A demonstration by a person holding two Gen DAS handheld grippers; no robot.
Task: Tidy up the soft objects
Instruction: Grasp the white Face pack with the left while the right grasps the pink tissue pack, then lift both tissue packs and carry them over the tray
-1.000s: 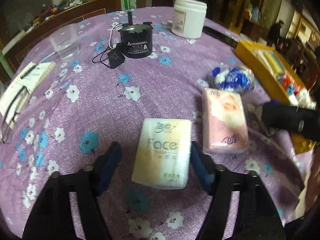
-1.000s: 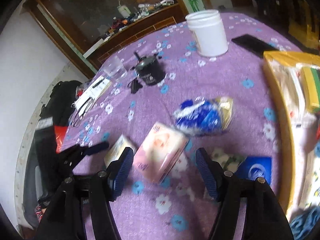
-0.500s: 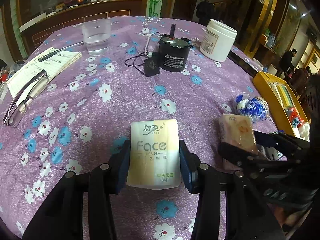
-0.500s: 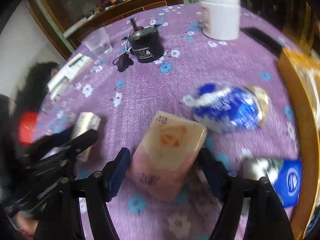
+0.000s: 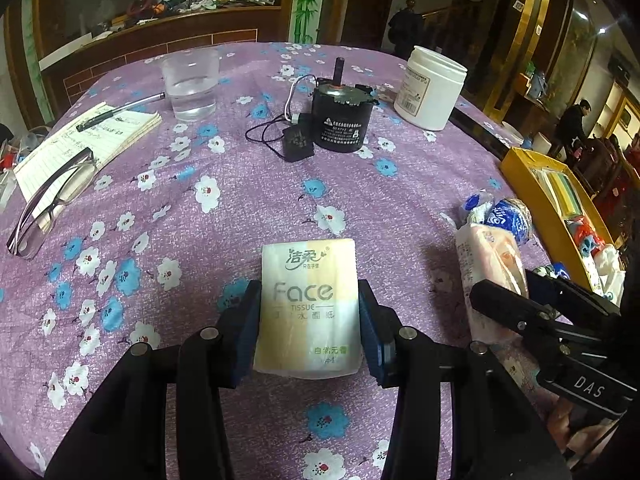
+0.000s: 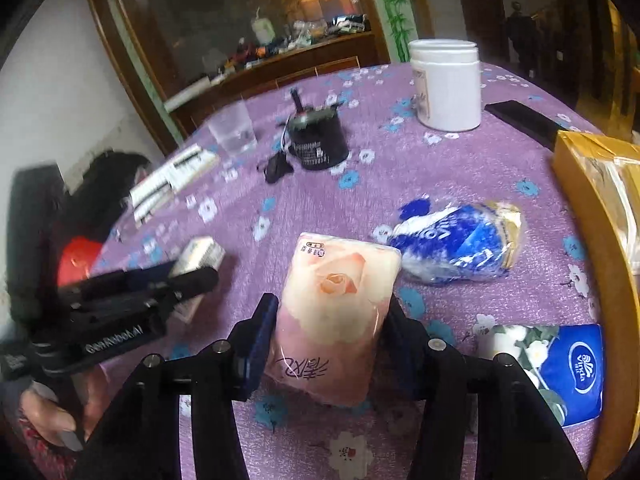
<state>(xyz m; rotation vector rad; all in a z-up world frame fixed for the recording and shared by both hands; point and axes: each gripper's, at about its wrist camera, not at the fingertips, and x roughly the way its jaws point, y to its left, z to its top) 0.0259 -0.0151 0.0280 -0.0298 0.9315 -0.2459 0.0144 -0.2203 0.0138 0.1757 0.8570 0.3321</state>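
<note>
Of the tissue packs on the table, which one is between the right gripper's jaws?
The pink pack with the rose print. The right gripper has just been closing round it; the yellow Face pack sits in the left gripper.

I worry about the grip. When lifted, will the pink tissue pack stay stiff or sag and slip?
The pink tissue pack likely gives: it bulges between the right hand-held gripper pads. Its glossy wrapper may slip. It looks light, so it probably lifts easily.

Face tissue pack (image 5: 308,308) left of rose tissue pack (image 5: 490,264), motor (image 5: 340,120) behind
</note>
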